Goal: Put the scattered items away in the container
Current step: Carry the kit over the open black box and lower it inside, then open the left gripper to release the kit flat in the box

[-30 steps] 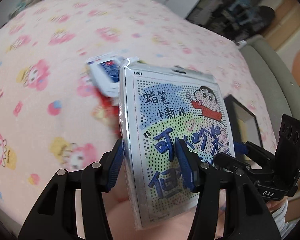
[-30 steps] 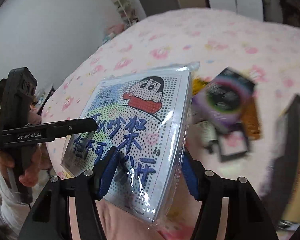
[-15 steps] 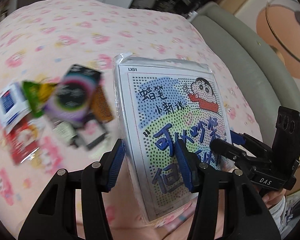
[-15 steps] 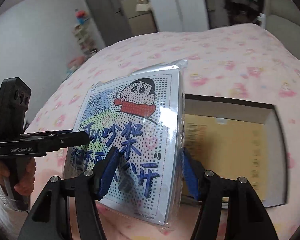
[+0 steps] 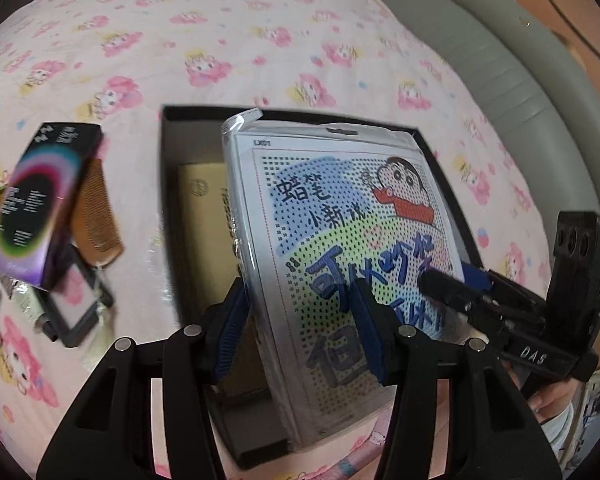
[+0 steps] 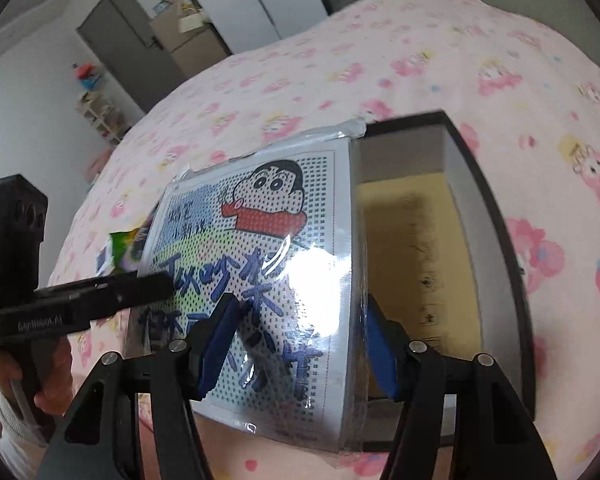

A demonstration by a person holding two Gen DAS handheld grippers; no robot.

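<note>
A flat plastic-wrapped packet (image 5: 340, 220) printed with a cartoon boy and blue lettering hangs tilted over the open black box (image 5: 168, 160). My left gripper (image 5: 300, 328) is shut on the packet's lower left edge. My right gripper (image 6: 300, 344) is shut on the packet (image 6: 268, 264) at its lower right edge, and it also shows at the right of the left wrist view (image 5: 456, 280). The box (image 6: 496, 240) has a tan floor and lies on the pink bedspread. The packet hides much of the box's inside.
Left of the box lie a purple-and-black carton (image 5: 32, 208), a brown comb (image 5: 96, 216), a small dark frame (image 5: 72, 312) and a green packet (image 6: 122, 248). A grey padded headboard (image 5: 500, 60) borders the bed. A dark door (image 6: 128, 52) stands beyond.
Both grippers carried the packet sideways across the bed, from above the scattered items to above the black box. Their hold on it has not changed.
</note>
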